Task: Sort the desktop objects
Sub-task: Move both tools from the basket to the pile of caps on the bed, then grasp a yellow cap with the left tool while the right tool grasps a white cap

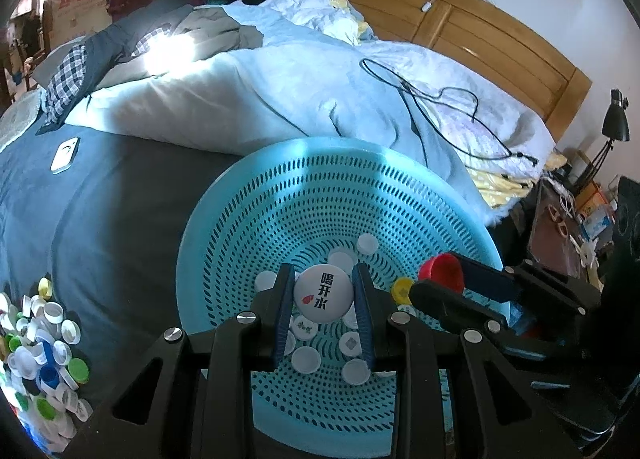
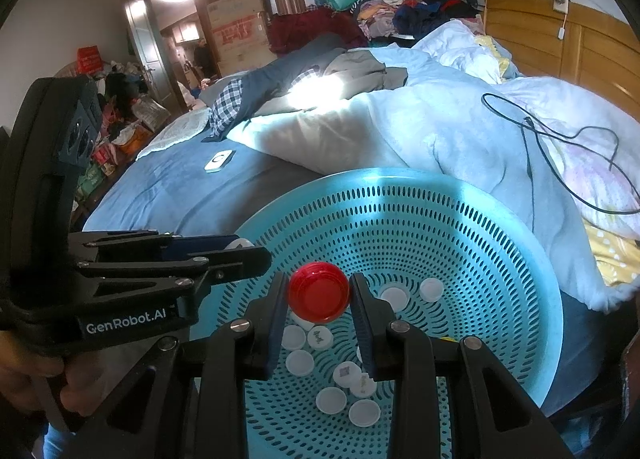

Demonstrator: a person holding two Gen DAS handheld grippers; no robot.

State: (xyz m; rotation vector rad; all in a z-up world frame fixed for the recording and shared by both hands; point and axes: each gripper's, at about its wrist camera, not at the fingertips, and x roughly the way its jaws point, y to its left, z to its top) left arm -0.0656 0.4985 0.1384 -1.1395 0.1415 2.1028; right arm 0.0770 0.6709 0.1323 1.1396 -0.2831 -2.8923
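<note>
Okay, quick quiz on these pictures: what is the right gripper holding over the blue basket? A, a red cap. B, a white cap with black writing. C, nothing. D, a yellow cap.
A: the right gripper is shut on the red cap above the blue basket; the white printed cap is in the left gripper.

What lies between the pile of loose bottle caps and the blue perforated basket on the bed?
Only bare dark blue bedsheet separates the cap pile from the basket, as the left wrist view shows; the right wrist view leaves the pile out of frame.
</note>
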